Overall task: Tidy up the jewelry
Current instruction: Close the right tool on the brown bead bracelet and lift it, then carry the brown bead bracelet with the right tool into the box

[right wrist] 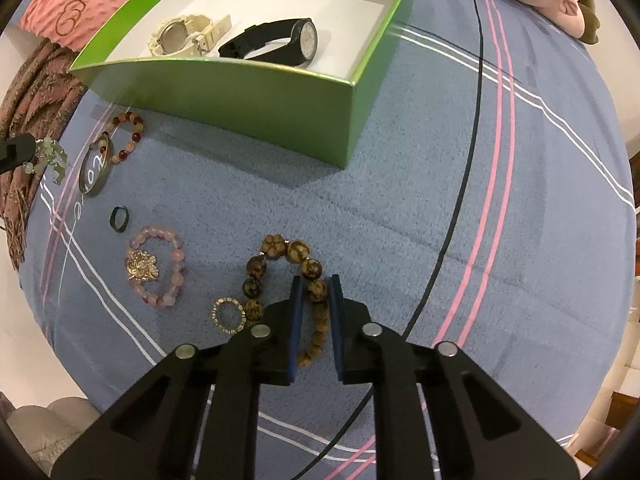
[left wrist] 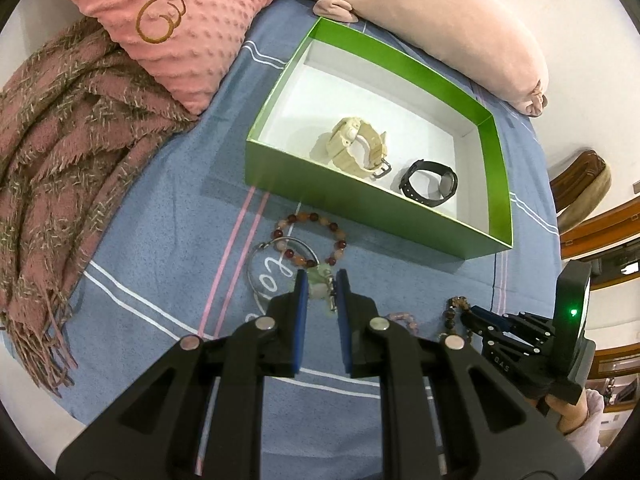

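Two watches: cream plastic watch (left wrist: 357, 143) and black round-faced watch (left wrist: 430, 181) lie inside green cardboard box (left wrist: 304, 172), upper centre.
Left gripper (left wrist: 321, 280): narrow, pinching pale green bead charm (left wrist: 320, 289).
Right gripper (right wrist: 314, 284): narrow, straddling brown wooden bead bracelet (right wrist: 280, 276); grip unclear.
Open room: bare blue striped bedsheet (right wrist: 420, 200) right of box.

On the bed (right wrist: 400, 184) sat an open green cardboard box (right wrist: 248, 92). In it lay a chunky cream plastic watch (right wrist: 180, 36) on the left and a slim black strap watch (right wrist: 280, 42) right beside it. In front of the box, to the left, a red and orange bead bracelet (right wrist: 128, 136) overlapped a thin silver metal bangle (right wrist: 94, 172). Nearer still lay a small dark ring (right wrist: 119, 220), then a pale pink bead bracelet (right wrist: 160, 268) with a gold brooch (right wrist: 142, 266) inside its loop. To their right lay a brown wooden bead bracelet (right wrist: 288, 264), with a sparkly gold ring (right wrist: 229, 315) just beside it.
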A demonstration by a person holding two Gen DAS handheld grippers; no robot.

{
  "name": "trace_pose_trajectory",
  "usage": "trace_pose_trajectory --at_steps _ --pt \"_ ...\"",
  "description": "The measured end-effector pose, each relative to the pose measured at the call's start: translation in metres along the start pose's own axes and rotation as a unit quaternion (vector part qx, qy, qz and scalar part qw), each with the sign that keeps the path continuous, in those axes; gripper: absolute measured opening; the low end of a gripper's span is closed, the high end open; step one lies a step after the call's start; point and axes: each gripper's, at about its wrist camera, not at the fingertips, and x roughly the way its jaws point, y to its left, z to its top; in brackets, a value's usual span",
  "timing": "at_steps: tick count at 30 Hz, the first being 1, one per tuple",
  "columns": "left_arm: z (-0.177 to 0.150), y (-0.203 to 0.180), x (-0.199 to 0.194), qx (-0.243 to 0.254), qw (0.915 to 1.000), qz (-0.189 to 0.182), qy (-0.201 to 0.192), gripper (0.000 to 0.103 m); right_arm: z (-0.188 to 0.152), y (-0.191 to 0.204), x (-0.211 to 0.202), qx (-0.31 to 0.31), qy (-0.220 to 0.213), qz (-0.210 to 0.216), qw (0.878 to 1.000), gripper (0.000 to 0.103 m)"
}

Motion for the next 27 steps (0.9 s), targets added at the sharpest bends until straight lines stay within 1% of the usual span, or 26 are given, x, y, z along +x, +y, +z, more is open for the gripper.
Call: trace_pose_trajectory --at_steps 4,6,8,14,17,20,27 --pt "0.0 0.0 -0.001 -0.001 1.0 -0.001 0.0 0.014 -0.001 0.002 0.001 -0.007 0.0 -0.006 1.0 0.014" --pt "0.0 -0.001 -0.002 -0.001 1.0 -0.001 -0.001 0.014 -0.004 0.007 0.001 -0.003 -0.001 -0.003 1.0 0.011" --pt "0.0 -0.002 -0.005 -0.002 1.0 -0.002 -0.003 0.014 -0.005 0.01 -0.003 -0.003 -0.005 -0.001 1.0 0.011" --pt "0.002 -0.008 -0.016 0.003 0.9999 0.003 -0.016 0.014 0.003 0.016 -0.033 -0.009 -0.038 0.001 0.999 0.011" --pt "0.003 -0.011 -0.02 0.006 0.9998 0.004 -0.021 0.014 0.001 0.02 -0.05 -0.016 -0.054 0.006 0.998 0.011" --pt "0.004 -0.015 -0.022 0.012 0.9996 0.005 -0.024 0.014 0.003 0.031 -0.066 -0.025 -0.073 0.012 0.997 0.011" --pt "0.01 -0.03 -0.029 0.029 0.9989 0.007 -0.037 0.014 0.013 0.041 -0.096 -0.055 -0.109 0.021 0.992 0.011"
